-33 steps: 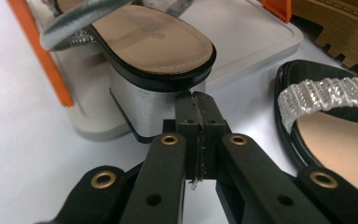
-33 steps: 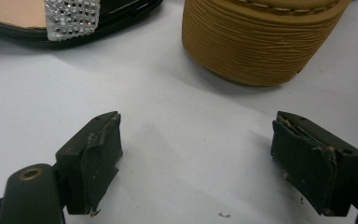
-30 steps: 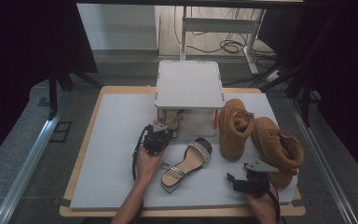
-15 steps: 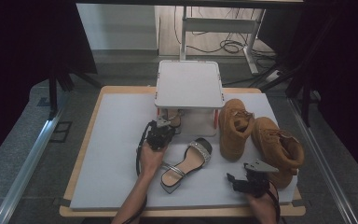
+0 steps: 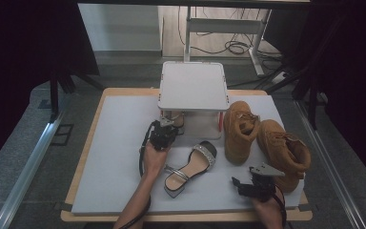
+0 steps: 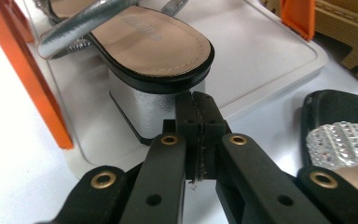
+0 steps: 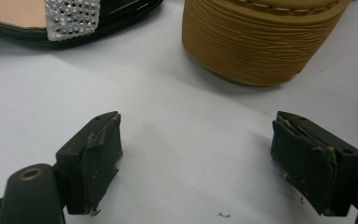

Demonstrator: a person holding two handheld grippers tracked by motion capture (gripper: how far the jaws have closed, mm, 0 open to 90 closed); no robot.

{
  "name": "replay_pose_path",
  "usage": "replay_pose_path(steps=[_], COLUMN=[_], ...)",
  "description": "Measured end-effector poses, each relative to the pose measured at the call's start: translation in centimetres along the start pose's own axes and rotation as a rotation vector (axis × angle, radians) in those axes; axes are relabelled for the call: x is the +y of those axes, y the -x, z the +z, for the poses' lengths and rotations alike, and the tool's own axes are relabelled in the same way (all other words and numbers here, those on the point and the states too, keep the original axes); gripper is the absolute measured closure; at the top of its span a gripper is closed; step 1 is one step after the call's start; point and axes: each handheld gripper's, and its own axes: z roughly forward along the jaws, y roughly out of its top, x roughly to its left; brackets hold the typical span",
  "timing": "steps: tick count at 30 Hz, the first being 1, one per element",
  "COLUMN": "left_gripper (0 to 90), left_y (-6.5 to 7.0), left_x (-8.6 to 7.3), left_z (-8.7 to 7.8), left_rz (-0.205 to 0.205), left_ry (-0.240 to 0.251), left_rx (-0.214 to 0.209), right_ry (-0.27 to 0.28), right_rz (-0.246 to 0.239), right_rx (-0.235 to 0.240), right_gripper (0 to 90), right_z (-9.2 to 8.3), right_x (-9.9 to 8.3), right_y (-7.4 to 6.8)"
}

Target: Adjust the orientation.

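1. A white-topped bench carries a small white two-level shoe rack with orange posts.
2. A silver block-heeled sandal with a tan insole sits on the rack's lower shelf, heel facing outward, apparently stored there.
3. The left gripper points at that heel with its jaws closed and empty; the tips sit just in front of the silver heel, likely to nudge the sandal deeper into the shelf.
4. The matching sandal with a rhinestone strap lies on the bench, just beside the left hand, not yet shelved.
5. The right gripper rests low near the bench's front edge, jaws wide open and empty, near two tan lace-up boots.
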Motion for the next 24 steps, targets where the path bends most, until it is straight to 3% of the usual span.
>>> replay_pose_path(steps=[13,24], left_gripper=[88.1,70.3], left_y=[-0.55,-0.63], left_x=[-0.19,-0.33], left_z=[0.22,-0.67], left_rz=[-0.018,-0.015], left_ry=[-0.003,0.0], left_rx=[0.004,0.009], right_ry=[0.0,0.0], right_rz=[0.0,0.001], right_rx=[0.0,0.0], right_gripper=[16.3,16.3], right_z=[0.0,0.0], right_x=[0.0,0.0], right_y=[0.0,-0.01])
